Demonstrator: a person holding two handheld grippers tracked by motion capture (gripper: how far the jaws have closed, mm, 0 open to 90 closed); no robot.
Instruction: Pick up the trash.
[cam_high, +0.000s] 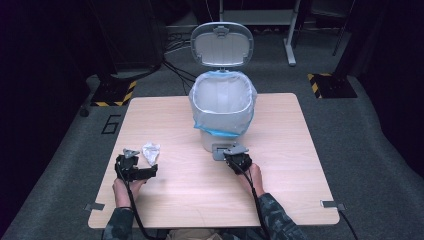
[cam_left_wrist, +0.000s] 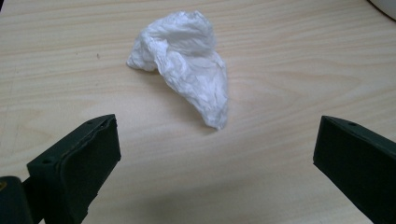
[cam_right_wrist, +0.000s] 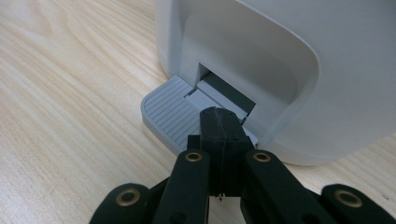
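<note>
From above, the left gripper (cam_high: 142, 172) lay low on the table (cam_high: 165, 200), held in the person's left hand (cam_high: 125, 189), with a crumpled white tissue (cam_high: 150, 152) just beyond its tip. The height hid how its jaws stood; the left gripper view settled it, with the two black jaws spread wide to either side and nothing between them, and the tissue (cam_left_wrist: 187, 65) lying on the bare wood ahead, clear of both. That close view also brought out the tissue's wrinkled folds, which from above read as a small pale lump.

Further right, the bin (cam_high: 222, 107) stood at the table's middle toward the far edge, its blue-rimmed liner (cam_high: 223, 131) folded over the top and its lid (cam_high: 222, 44) tipped up and open. Only the high view gave the lid and liner. At the bin's foot sat the grey pedal (cam_high: 220, 151), with the right gripper (cam_high: 236, 159) on it. The right gripper view looked along its jaws, pressed together with no gap, their tip resting on the ribbed pedal (cam_right_wrist: 170, 112) where it met the bin's white base (cam_right_wrist: 280, 70); they grasped nothing
</note>
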